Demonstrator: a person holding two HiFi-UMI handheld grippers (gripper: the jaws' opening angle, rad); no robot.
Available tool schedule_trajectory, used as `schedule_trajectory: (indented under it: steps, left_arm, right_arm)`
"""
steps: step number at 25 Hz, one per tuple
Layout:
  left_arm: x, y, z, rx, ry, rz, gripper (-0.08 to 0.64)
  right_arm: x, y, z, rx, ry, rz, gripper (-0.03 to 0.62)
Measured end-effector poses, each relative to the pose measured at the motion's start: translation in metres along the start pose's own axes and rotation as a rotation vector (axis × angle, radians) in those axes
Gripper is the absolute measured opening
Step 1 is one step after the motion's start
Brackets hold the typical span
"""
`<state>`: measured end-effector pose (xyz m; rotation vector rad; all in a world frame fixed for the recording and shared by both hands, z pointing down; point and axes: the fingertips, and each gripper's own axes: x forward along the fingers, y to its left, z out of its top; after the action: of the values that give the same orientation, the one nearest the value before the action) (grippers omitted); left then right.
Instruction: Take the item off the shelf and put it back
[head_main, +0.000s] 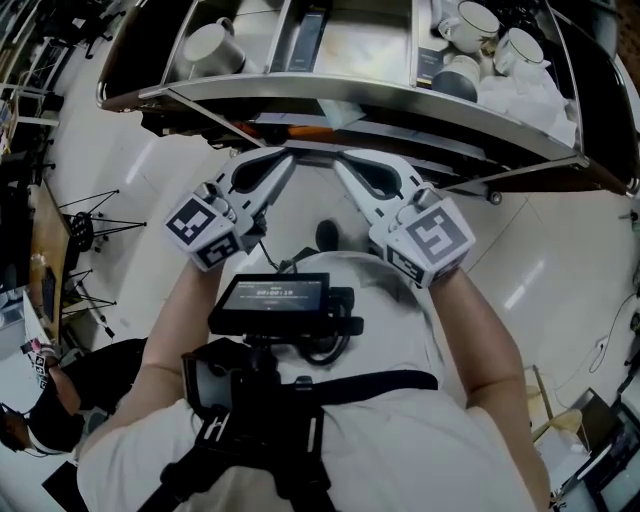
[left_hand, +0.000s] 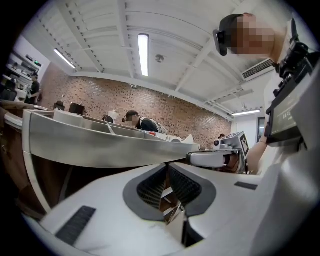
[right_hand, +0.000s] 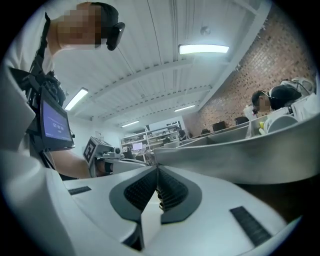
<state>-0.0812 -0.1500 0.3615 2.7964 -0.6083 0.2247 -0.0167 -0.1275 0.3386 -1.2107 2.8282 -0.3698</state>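
Shelf (head_main: 400, 97): a metal tray with dividers, across the far side of the head view. It has three compartments.

Person (head_main: 400, 440): in a white shirt, on the near side, both forearms reaching toward the shelf. A screen (head_main: 272, 298) sits on a rig at the chest.

Left gripper (head_main: 290, 157): below the shelf's near rim, left of centre, angled inward. Its own view shows the pads met at the tips, with nothing between them.

Right gripper (head_main: 338, 158): just beside the left one, tips near each other, under the same rim. Its jaws are closed and empty.

Contents of the shelf:
- A mug (head_main: 210, 45) lies in the left compartment.
- A dark item (head_main: 310, 35), long and flat, is in the middle compartment.
- Several cups (head_main: 480, 25) are clustered in the right compartment.

Which of these the task concerns cannot be told. All are on the shelf, and neither gripper touches any of them.
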Motion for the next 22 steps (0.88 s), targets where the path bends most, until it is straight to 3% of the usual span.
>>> schedule_trajectory:
  steps: [22]
  left_arm:
    - [0.007, -0.005, 0.011, 0.035, -0.035, -0.012, 0.0]
  right_arm:
    - [-0.003, 0.0, 0.017, -0.047, -0.032, 0.001, 0.006]
